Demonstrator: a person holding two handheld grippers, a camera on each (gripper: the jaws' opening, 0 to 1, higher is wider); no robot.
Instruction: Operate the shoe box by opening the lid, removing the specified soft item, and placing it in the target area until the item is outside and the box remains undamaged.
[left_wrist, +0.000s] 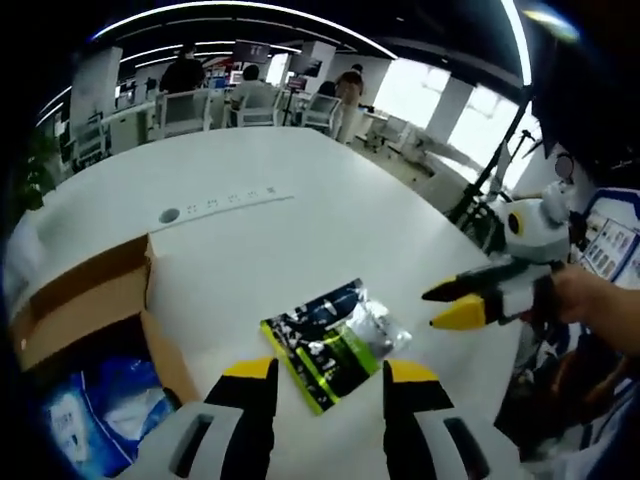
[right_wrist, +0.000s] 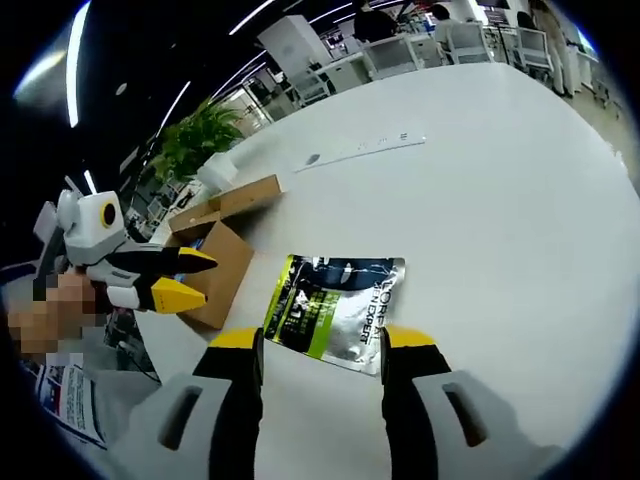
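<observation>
A soft flat pouch (left_wrist: 335, 341) (right_wrist: 335, 308), dark with a green stripe and a silver end, lies on the white table just beyond both grippers. My left gripper (left_wrist: 327, 372) is open above its near edge, nothing between the jaws. My right gripper (right_wrist: 322, 340) is open too, right at the pouch's near edge. The brown cardboard shoe box (left_wrist: 85, 310) (right_wrist: 222, 250) stands open to the left, with blue-and-white packets (left_wrist: 100, 405) inside. The right gripper (left_wrist: 447, 304) enters the left gripper view from the right. The left gripper (right_wrist: 190, 278) enters the right gripper view from the left.
A long white strip with sockets (left_wrist: 225, 203) (right_wrist: 365, 148) lies across the table (left_wrist: 330, 230) farther off. Chairs (left_wrist: 185, 110) and seated people (left_wrist: 250, 85) are beyond the far edge. A potted plant (right_wrist: 195, 140) stands behind the box. A person's hand (left_wrist: 600, 305) holds the right gripper.
</observation>
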